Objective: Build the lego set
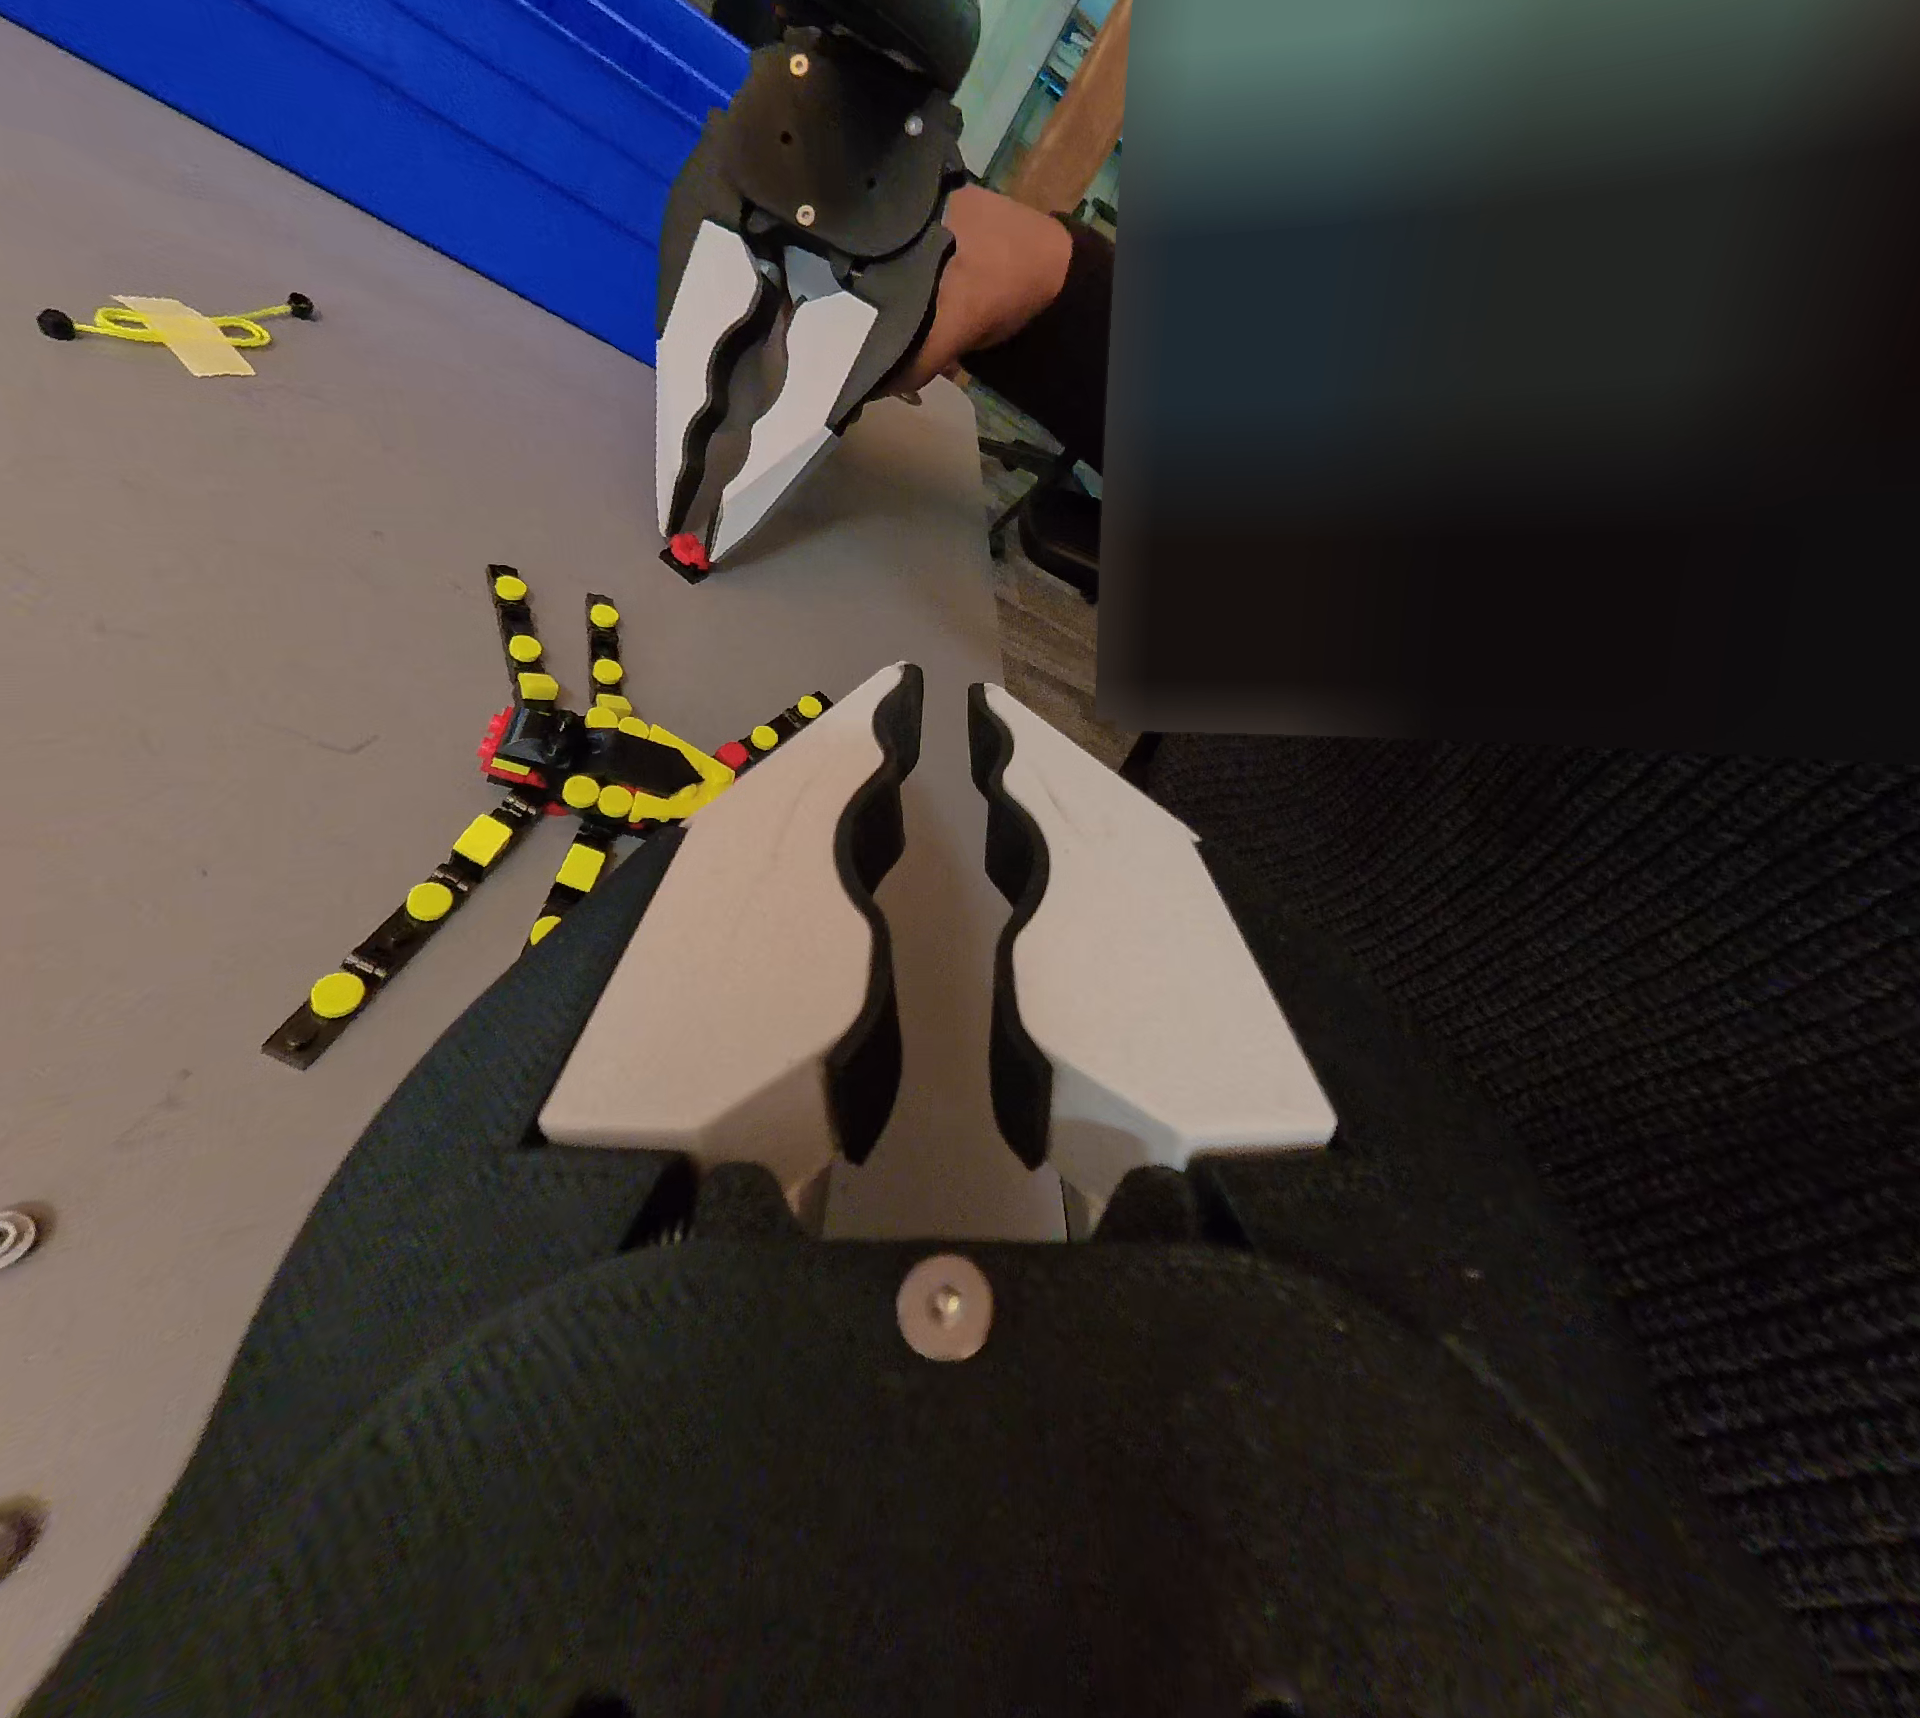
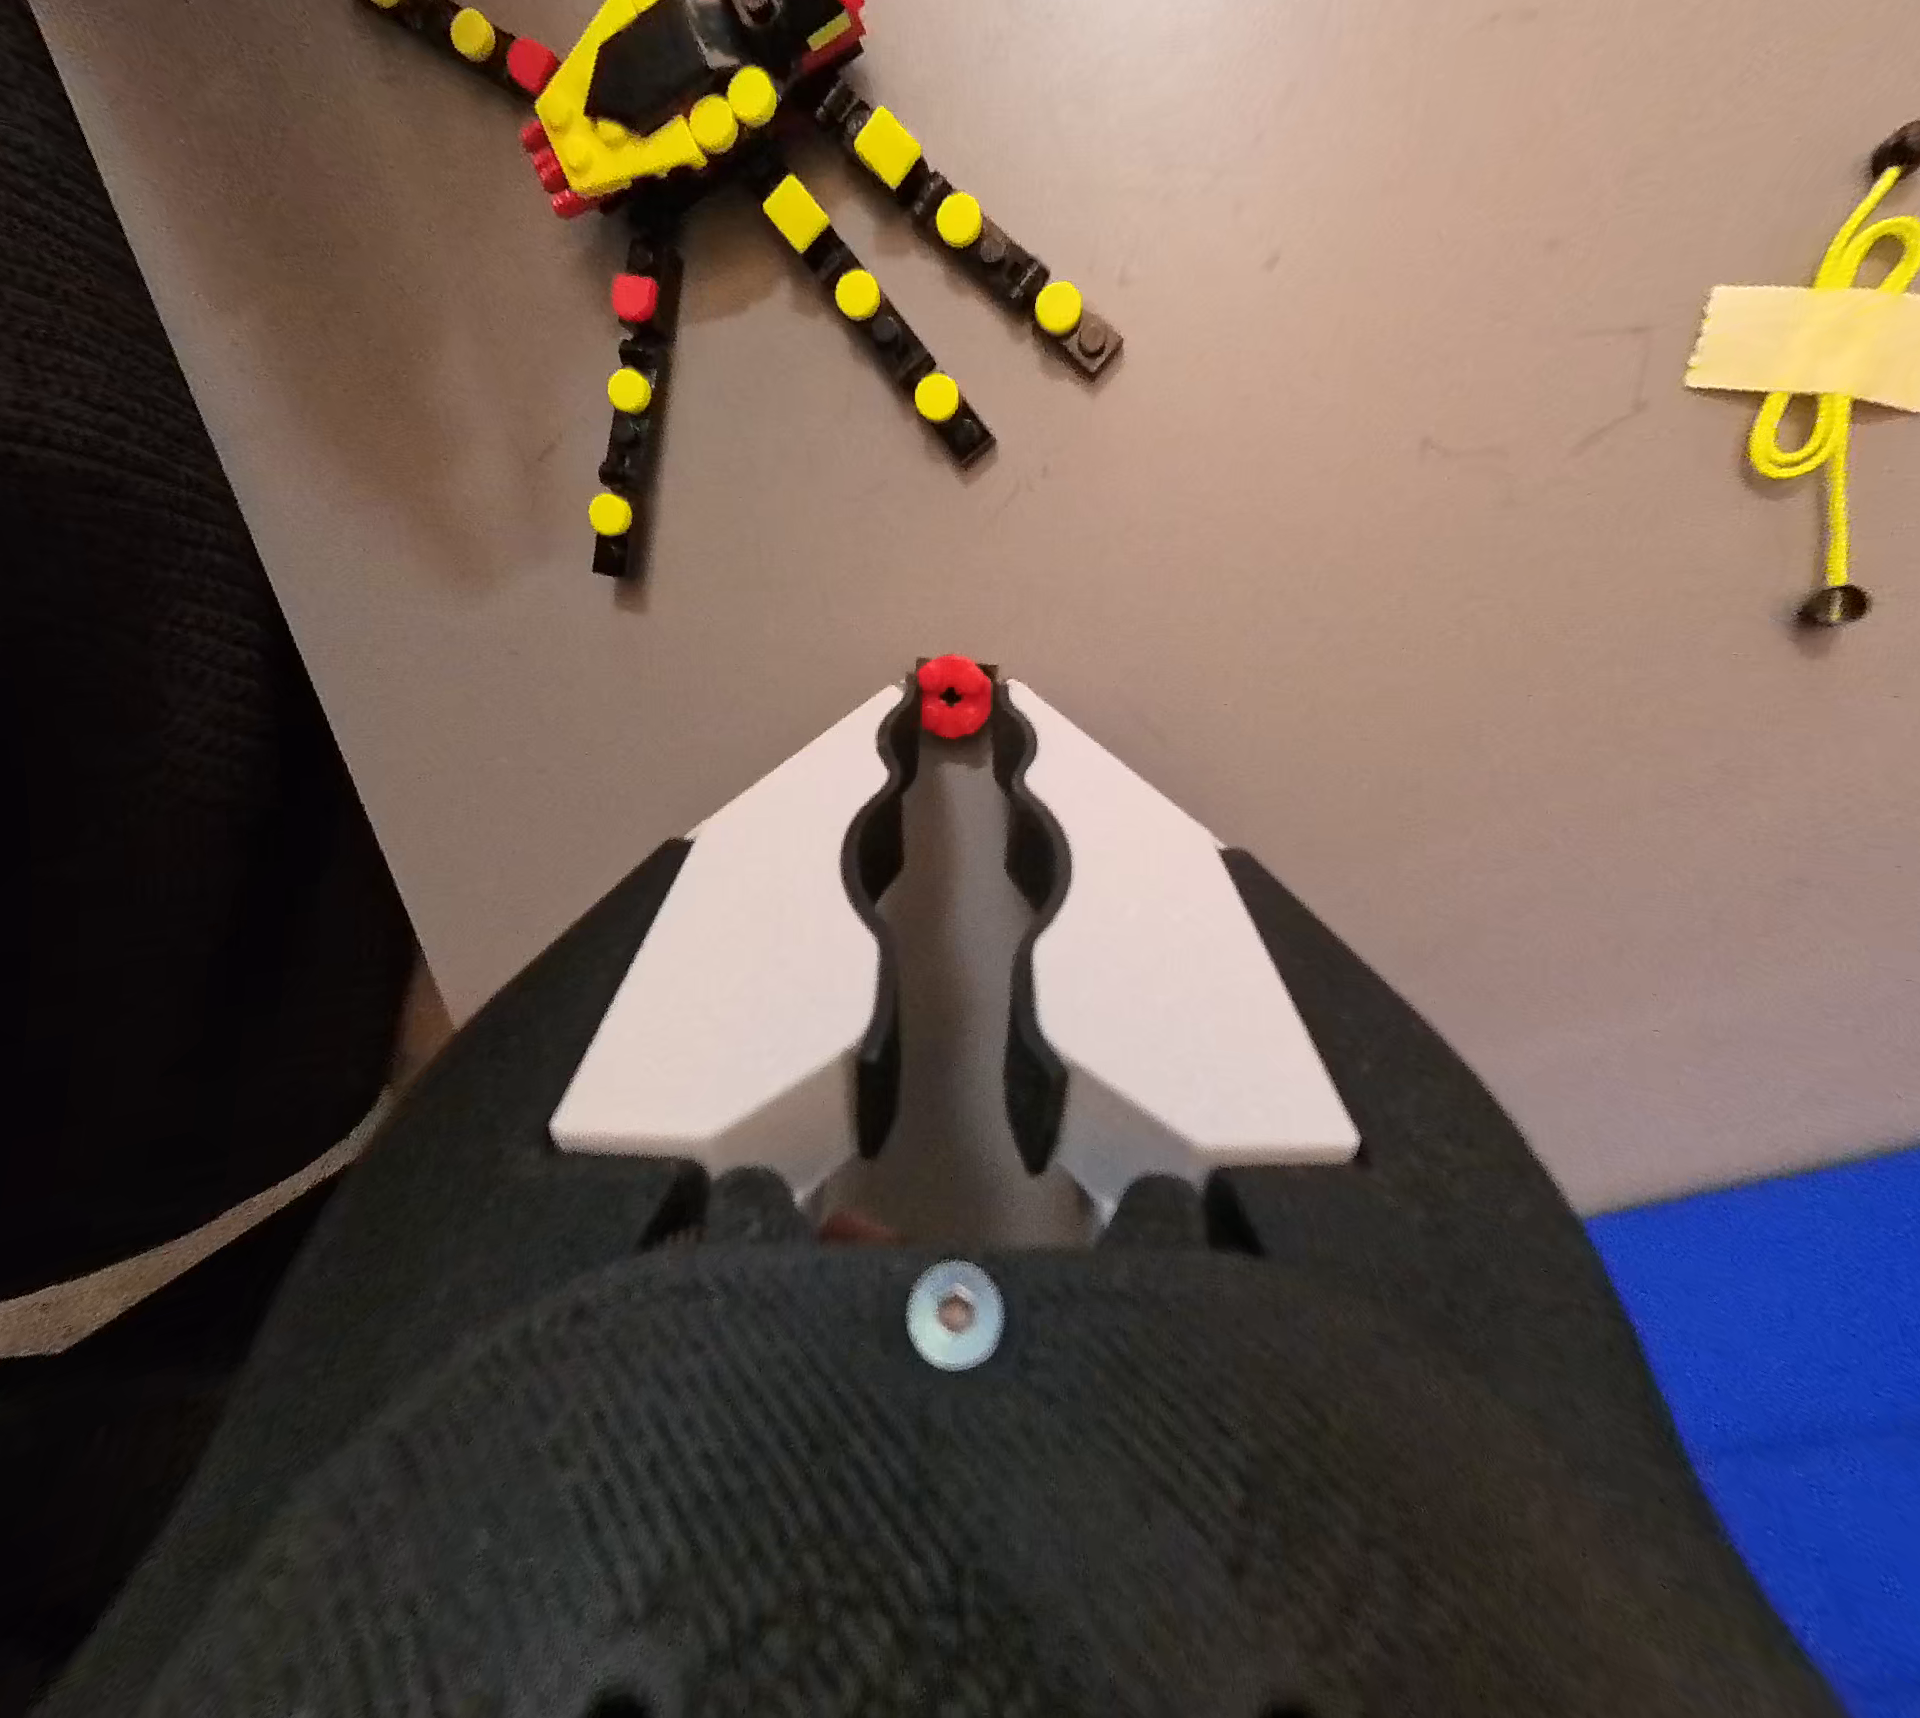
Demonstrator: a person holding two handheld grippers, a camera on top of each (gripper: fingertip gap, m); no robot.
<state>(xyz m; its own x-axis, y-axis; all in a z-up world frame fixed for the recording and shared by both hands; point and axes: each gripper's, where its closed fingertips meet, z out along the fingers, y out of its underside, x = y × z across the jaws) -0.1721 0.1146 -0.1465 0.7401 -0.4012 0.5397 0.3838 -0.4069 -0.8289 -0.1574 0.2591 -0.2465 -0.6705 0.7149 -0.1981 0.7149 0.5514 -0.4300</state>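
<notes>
With its tips pinched together, the right gripper [image 2: 954,700] clamps a small round red lego stud [image 2: 954,698] between its fingers, low at the grey tabletop [image 2: 1351,733]. The black-and-yellow lego spider model [image 2: 717,99] lies well ahead-left, apart. Left gripper [image 1: 945,702] fingers parted, empty, just beside the spider.

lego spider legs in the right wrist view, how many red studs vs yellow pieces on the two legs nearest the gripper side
On the lego spider, counting the left two legs, the ones reaching toward the person's dark sleeve:
red pieces: 2
yellow pieces: 4
total: 6
Separately, the right gripper pinches 1 red round piece, not yet on the spider.
</notes>
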